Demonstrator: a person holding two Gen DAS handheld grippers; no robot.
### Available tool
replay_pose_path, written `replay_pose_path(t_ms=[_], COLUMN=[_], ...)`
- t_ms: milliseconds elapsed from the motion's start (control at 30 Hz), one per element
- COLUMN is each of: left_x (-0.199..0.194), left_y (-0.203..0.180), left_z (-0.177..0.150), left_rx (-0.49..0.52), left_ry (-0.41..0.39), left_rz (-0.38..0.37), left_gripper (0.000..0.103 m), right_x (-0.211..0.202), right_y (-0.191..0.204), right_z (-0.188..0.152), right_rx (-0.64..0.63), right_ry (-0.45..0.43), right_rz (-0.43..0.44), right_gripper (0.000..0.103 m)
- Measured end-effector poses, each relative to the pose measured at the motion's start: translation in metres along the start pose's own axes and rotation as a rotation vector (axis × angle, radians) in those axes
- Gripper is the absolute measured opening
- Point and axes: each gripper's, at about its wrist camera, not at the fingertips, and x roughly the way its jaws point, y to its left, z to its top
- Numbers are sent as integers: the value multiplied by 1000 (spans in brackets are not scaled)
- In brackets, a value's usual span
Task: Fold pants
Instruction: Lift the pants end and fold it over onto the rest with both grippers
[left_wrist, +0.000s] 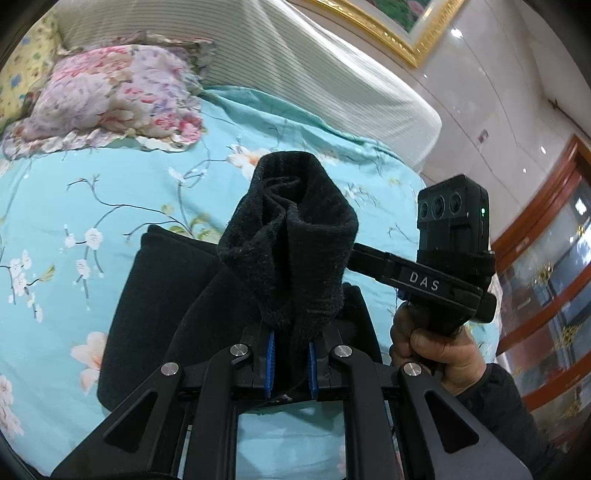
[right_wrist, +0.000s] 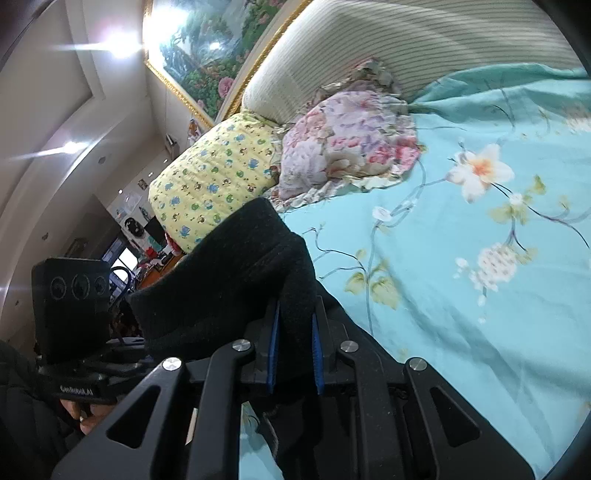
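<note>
Mid-fold: pants lifted off the bed by both grippers

The black pants (left_wrist: 288, 236) are pinched by the left gripper (left_wrist: 290, 365), a thick bunch of cloth clamped between its blue pads (left_wrist: 270, 363); another bunch is clamped the same way in the right gripper (right_wrist: 295, 354). Part of the pants is seen lying flat on the bed (left_wrist: 110, 206), the rest raised above it. Looks like a fold is being carried over. Next, the raised end probably needs to be laid onto the flat part with edges lined up, and both grips let go only once it's settled, or the bunched cloth could get creased.
</note>
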Motion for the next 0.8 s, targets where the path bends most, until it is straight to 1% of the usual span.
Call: replay_pose_path(t_ms=[200,300,367,400,567,700,767,800], left_x=[22,31,37,40,49,49,47,45], left_y=[-15,-21,-25,-29,-39,-42,-42,-42], left_z=[-8,-11,-12,-13,-19,-24,-25,-26], left_rx=[69,100,120,135,174,188,191,192], left_ry=[20,34,41,47,75,88,93,95], left_rz=[38,47,45,40,9,-32,-54,-67], left_gripper=[13,15,17,18,28,33,39,40], right_x=[-10,-14,-19,-22,-42,-62,-73,-78], right_y=[-18,-26,-31,-33,-40,-42,-40,-39], right_z=[-12,-18,-22,-24,-33,-38,-42,-45], right_rx=[40,67,86,91,129,161,173,181], right_ry=[4,7,3,-1,-34,-69,-89,-100], right_rz=[-31,-61,-82,-92,-144,-195,-228,-243], right_gripper=[17,23,24,24,24,24,28,35])
